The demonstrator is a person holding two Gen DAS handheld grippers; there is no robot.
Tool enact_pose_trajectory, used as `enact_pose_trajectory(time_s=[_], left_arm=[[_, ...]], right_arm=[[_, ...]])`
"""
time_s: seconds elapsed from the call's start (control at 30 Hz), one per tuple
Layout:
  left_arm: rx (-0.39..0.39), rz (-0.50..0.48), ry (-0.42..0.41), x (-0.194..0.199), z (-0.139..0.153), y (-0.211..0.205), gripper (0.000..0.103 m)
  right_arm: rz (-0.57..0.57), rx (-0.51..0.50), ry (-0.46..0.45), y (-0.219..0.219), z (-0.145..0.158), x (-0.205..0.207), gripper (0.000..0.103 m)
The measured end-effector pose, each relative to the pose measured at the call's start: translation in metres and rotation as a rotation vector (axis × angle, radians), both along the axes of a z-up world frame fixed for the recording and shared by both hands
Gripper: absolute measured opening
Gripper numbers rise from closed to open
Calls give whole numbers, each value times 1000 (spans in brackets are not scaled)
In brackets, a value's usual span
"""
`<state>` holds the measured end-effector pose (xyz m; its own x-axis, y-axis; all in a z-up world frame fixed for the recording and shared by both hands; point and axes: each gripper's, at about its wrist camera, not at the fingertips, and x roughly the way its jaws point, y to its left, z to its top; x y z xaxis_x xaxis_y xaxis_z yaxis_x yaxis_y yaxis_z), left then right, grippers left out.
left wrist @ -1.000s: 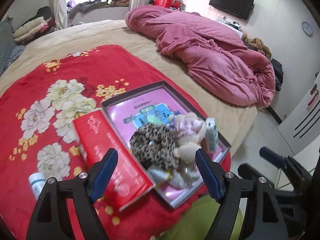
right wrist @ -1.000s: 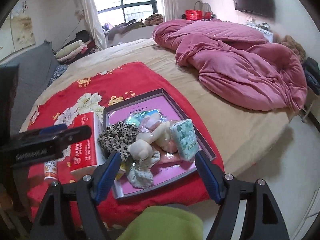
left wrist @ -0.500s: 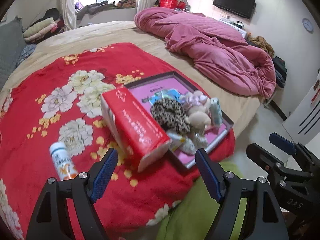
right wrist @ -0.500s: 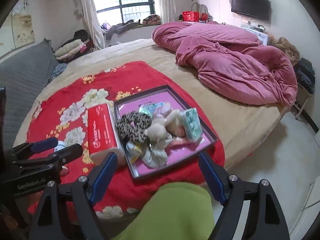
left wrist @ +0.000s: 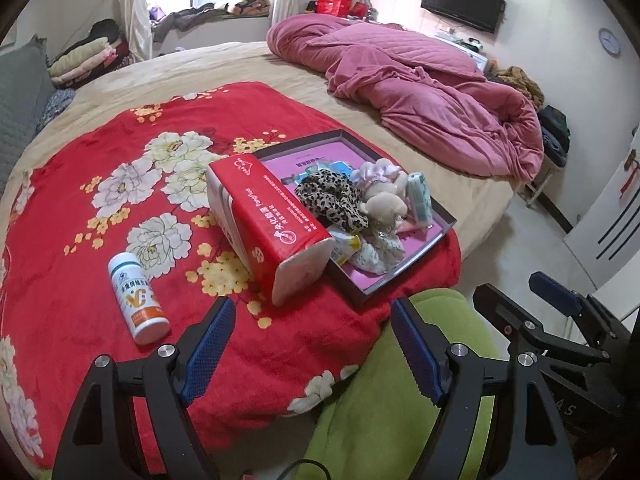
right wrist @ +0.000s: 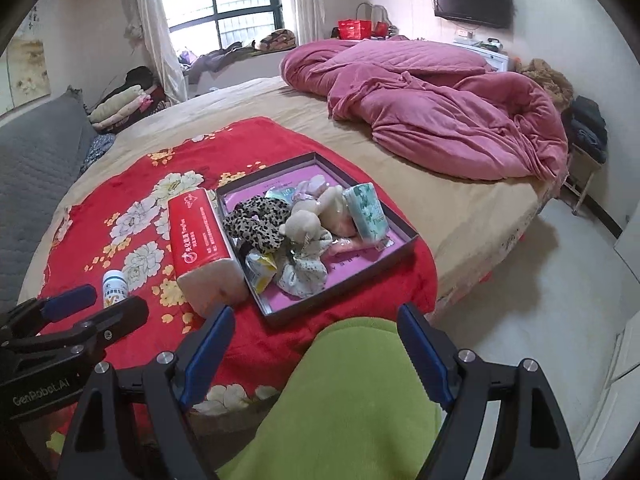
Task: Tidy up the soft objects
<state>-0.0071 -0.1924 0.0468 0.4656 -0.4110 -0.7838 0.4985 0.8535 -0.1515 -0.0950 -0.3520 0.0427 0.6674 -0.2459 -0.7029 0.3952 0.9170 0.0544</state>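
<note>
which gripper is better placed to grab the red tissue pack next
Left, probably. The open left gripper faces the red rectangular tissue pack directly ahead; the open right gripper sits further right, in front of the grey tray.

The soft things heaped in the shallow box (right wrist: 400, 240) cover most of its pink floor, and its near left wall is lost behind the red tissue pack (right wrist: 202, 236). The leopard-print cloth (right wrist: 256, 222) runs under the cream plush toy (right wrist: 306, 222), so its far end can't be followed. In the right wrist view the left gripper (right wrist: 76, 312) hides the lower half of the white bottle (right wrist: 115, 286). Print on the bottle (left wrist: 136, 296) is too small to read. The green fabric (right wrist: 352, 400) runs off the bottom edge.
</note>
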Motion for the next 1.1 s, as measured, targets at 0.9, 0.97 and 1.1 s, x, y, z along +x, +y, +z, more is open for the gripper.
enact_pose_trajectory(time_s=[0.9,0.97,1.1], left_arm=[[42,47,5,-1,-18,4,81],[46,49,5,-1,-18,4,81],[49,45,9,-1,-19,3,81]], right_arm=[[-28,28,30,1,-17,-2,83],[-29,28,30,1,-17,-2,83],[-37,21,24,0,-15,-4,83]])
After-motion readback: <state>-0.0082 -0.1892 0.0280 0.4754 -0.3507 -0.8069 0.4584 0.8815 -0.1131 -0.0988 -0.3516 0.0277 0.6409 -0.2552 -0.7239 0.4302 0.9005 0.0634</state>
